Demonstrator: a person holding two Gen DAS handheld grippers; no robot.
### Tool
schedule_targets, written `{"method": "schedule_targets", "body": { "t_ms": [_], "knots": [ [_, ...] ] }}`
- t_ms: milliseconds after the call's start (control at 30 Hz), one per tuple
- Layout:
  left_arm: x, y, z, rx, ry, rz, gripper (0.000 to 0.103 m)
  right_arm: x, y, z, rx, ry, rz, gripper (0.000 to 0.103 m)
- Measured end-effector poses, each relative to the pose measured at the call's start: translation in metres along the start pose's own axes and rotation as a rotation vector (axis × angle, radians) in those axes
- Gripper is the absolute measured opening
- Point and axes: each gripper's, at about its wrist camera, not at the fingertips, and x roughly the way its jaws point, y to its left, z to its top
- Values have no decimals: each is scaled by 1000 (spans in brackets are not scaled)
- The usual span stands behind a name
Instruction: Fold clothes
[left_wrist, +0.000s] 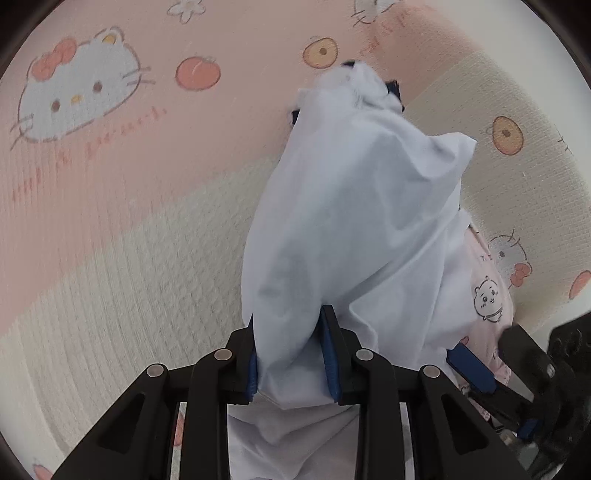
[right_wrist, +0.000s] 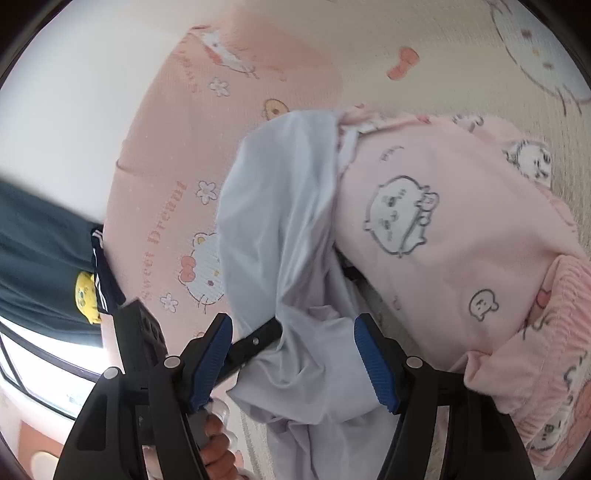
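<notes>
L gripper (left_wrist: 291, 354): clamped on white garment (left_wrist: 354, 221)
R gripper (right_wrist: 295, 363): fingers apart, white cloth between
Nearby: pink printed garment (right_wrist: 454, 236), cartoon-print bedsheet (left_wrist: 110, 184)

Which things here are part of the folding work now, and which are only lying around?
In the job:
- white garment, held by the left claw
- right claw, open around the same garment
- pink printed garment, touching the white one

Lying about:
- cartoon-print bedsheet underneath
- dark green cloth at the edge
- yellow toy-like thing
</notes>
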Motion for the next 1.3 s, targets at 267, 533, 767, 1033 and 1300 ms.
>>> {"method": "schedule_targets", "body": {
  "t_ms": [267,533,767,1033,1300],
  "knots": [
    [4,16,-11,-55,3,-29,25,22,2,9,-59,25,-99,68],
    [2,23,-16,-85,-11,-42,25,46,-8,2,-12,44,-88,68],
    [0,38,-21,-131,9,-91,25,58,-5,-5,-22,42,-109,59],
    [-11,50,-35,-111,30,-73,25,60,-1,-16,33,83,-131,35],
    [-32,85,-62,-156,46,-85,25,62,12,-40,9,118,-175,35]
  ]
}}
